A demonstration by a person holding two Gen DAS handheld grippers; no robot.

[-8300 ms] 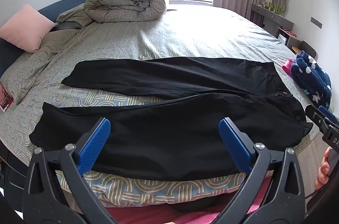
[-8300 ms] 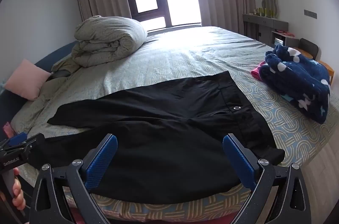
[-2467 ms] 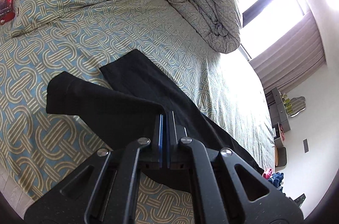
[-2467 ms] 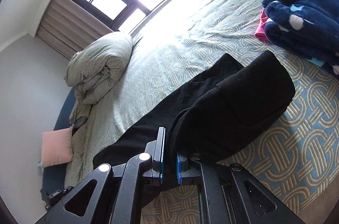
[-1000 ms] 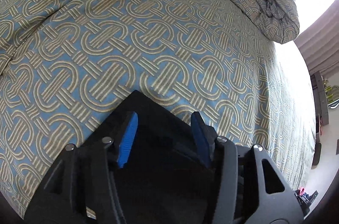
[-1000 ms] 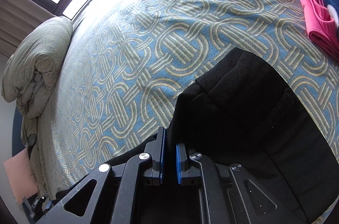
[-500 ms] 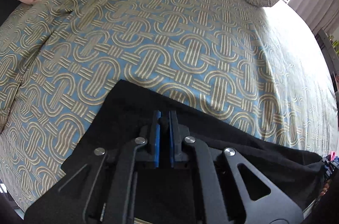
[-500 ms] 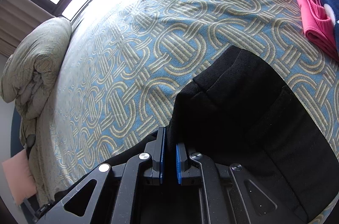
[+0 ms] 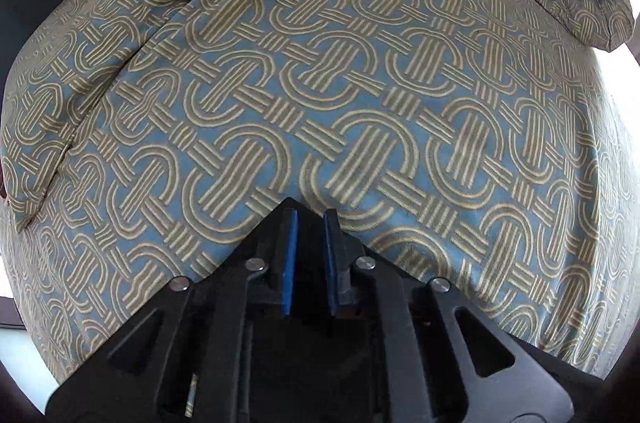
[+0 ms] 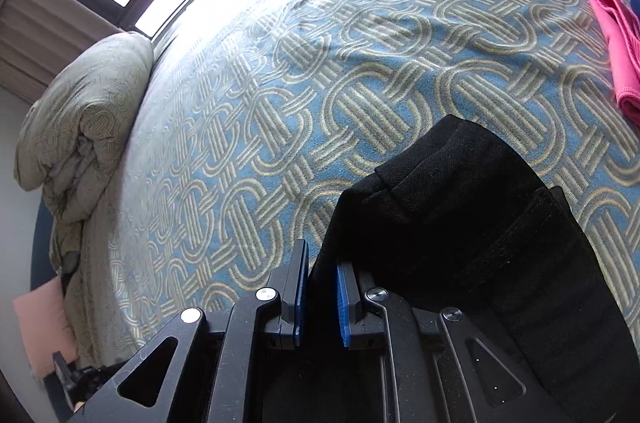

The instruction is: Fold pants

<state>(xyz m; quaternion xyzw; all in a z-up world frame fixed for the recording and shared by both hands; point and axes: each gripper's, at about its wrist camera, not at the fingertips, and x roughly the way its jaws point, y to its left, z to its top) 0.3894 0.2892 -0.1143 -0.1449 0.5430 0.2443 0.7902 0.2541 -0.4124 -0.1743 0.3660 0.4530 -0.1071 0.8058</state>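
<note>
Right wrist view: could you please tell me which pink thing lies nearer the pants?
The cloth right of the pants; the pillow lies far left.

Black woven fabric pants [image 10: 472, 223]: waistband end doubled over in layers, stitched seam edges showing, lying flat on blue-and-tan patterned bedspread [image 10: 360, 43], near side of bed; one thick fold edge runs between right tongs [image 10: 322, 293].

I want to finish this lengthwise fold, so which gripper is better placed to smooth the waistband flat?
Right. The right gripper sits at the black pants waistband; the left gripper faces only bedspread.
</note>
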